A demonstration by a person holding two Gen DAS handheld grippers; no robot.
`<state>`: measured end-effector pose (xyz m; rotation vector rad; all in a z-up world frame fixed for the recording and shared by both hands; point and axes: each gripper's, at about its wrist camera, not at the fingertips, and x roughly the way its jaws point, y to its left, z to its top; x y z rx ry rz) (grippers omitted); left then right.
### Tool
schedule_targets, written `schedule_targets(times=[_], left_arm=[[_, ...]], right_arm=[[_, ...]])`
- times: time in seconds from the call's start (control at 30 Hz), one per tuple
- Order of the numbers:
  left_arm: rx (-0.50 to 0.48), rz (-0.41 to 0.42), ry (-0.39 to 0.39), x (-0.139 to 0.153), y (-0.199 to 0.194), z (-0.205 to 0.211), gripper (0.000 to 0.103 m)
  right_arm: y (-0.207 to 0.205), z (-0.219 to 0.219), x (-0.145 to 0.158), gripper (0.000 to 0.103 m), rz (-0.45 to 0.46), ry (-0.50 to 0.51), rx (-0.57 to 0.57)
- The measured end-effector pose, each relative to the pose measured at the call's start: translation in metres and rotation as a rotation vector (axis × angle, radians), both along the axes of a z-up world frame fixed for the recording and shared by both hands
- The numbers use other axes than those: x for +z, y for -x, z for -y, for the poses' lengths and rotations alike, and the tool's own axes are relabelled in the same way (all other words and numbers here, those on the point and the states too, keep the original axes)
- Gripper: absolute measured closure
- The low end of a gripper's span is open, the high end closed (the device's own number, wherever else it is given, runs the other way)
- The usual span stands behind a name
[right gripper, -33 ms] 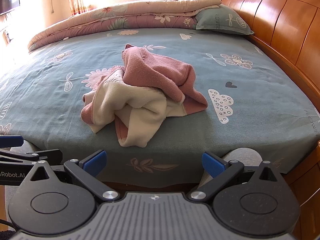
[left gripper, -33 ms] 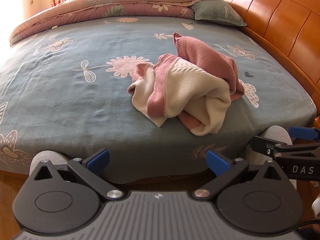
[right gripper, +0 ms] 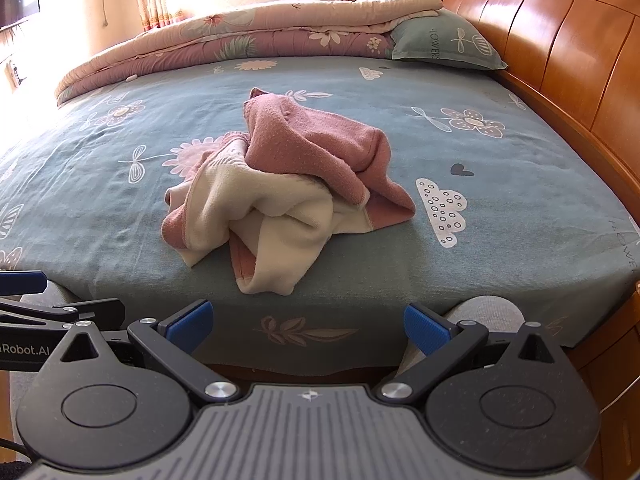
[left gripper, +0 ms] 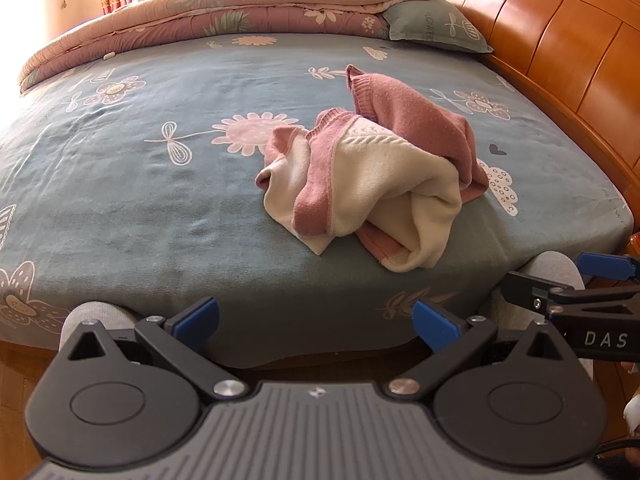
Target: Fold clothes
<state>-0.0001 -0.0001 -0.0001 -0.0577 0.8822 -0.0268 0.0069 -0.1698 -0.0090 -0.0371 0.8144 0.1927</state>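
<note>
There was one sweater (left gripper: 372, 176), one bed (left gripper: 160, 200), one pillow (left gripper: 432, 24), one folded quilt (left gripper: 224, 12), one headboard (left gripper: 560, 40), and two grippers: left (left gripper: 316, 316), right (right gripper: 308, 320).

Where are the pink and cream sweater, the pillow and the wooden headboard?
pink and cream sweater (right gripper: 288, 196): right wrist view, on the cream fabric in the middle of the heap.
pillow (right gripper: 444, 46): right wrist view, on the middle of its grey-green cover.
wooden headboard (left gripper: 568, 40): left wrist view, on one of its panels.
</note>
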Motion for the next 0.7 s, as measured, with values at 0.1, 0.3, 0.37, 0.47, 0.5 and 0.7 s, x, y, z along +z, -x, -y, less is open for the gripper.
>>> schedule_targets(times=[0.1, 0.3, 0.37, 0.47, 0.5, 0.7], left_arm=[[0.003, -0.005, -0.002, -0.0016, -0.0014, -0.0001, 0.0], [0.004, 0.002, 0.004, -0.0018, 0.0011, -0.0002, 0.001], [0.003, -0.001, -0.001, -0.003, 0.0, 0.0012, 0.001], [0.005, 0.0, -0.003, -0.0027, 0.0003, 0.0016, 0.001], [0.006, 0.0, -0.003, -0.0027, 0.0004, 0.0017, 0.001], [0.006, 0.004, -0.005, -0.0012, 0.0007, 0.0009, 0.001]], right_arm=[[-0.0008, -0.0007, -0.0008, 0.0, 0.002, -0.006, 0.001], [0.0011, -0.0005, 0.0015, 0.0, 0.006, -0.003, -0.001], [0.0002, 0.0005, 0.0013, 0.0, 0.005, -0.004, -0.002], [-0.0012, -0.0003, 0.0016, 0.0, 0.004, -0.004, -0.003], [-0.0009, -0.0007, 0.0014, 0.0, 0.005, -0.002, -0.003], [0.0001, -0.0006, 0.0018, 0.0, 0.008, -0.001, -0.002]])
